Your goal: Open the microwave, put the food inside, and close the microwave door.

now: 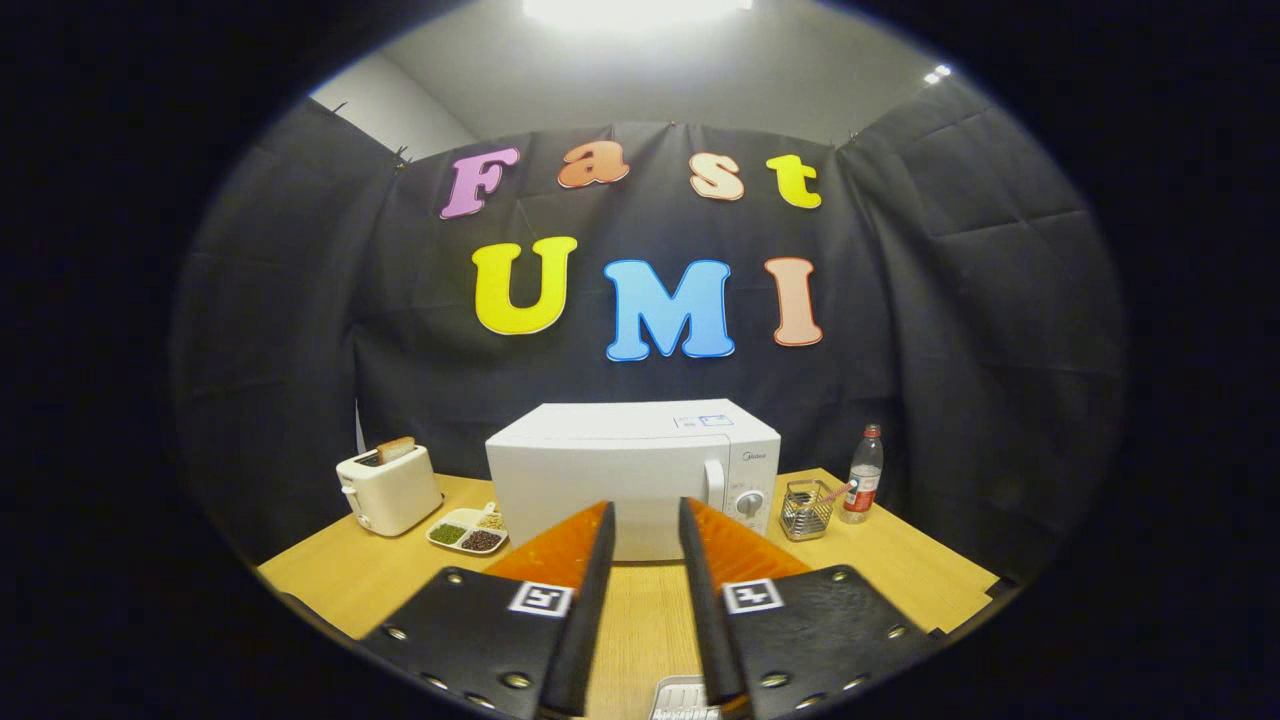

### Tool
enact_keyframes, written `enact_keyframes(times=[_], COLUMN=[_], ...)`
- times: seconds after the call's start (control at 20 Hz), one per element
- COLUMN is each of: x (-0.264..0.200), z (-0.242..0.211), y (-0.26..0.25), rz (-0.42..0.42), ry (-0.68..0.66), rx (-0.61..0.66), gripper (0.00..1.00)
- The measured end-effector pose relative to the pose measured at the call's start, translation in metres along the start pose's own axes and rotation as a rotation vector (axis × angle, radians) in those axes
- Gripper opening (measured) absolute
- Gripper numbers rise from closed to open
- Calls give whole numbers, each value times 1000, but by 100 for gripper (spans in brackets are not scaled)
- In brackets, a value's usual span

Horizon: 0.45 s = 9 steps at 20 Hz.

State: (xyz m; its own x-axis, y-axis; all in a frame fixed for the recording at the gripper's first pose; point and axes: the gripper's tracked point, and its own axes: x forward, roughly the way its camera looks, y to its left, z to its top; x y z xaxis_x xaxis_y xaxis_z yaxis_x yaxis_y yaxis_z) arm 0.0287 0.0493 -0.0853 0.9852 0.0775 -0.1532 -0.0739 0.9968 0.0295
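1. Microwave (620, 470): white, door shut, standing at the middle of the wooden table (900, 570), backed up near the black cloth wall. Its front faces the camera, straight beyond the fingers.
2. Door handle (714, 484): pale vertical bar at the right side of the door, just left of the control panel. Two round knobs (749, 503) sit on that panel; the lower one shows clearer.
3. Food: a white divided dish (466, 530) lies on the table just left of the microwave's lower front corner. Compartments hold green, dark reddish-brown and pale tan fillings; what they are exactly, cannot tell.
4. Gripper (646, 510): fingers held apart with a narrow gap, nothing between them, touching nothing. Tips line up in view with the lower front of the microwave, but sit well short of it, above the bare tabletop.
5. Each finger base carries a square black-and-white marker (541, 599).
6. Toaster (389, 487): cream, at the table's left, beyond the dish, with a slice of bread (396, 448) standing up out of one slot.
7. Wire-mesh holder (806, 508): right of the microwave, near its control side, with a thin pinkish stick leaning in it.
8. Clear bottle (864, 474): red cap and red label, upright, just right of the mesh holder and slightly behind it.
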Motion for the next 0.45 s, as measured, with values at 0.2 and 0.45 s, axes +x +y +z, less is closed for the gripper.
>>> enact_keyframes(times=[0.2, 0.45], x=[-10, -12], z=[-4, 7], y=[-6, -2], rz=[-30, -23], ry=[-3, -23], rx=[-14, 8], gripper=[97, 98])
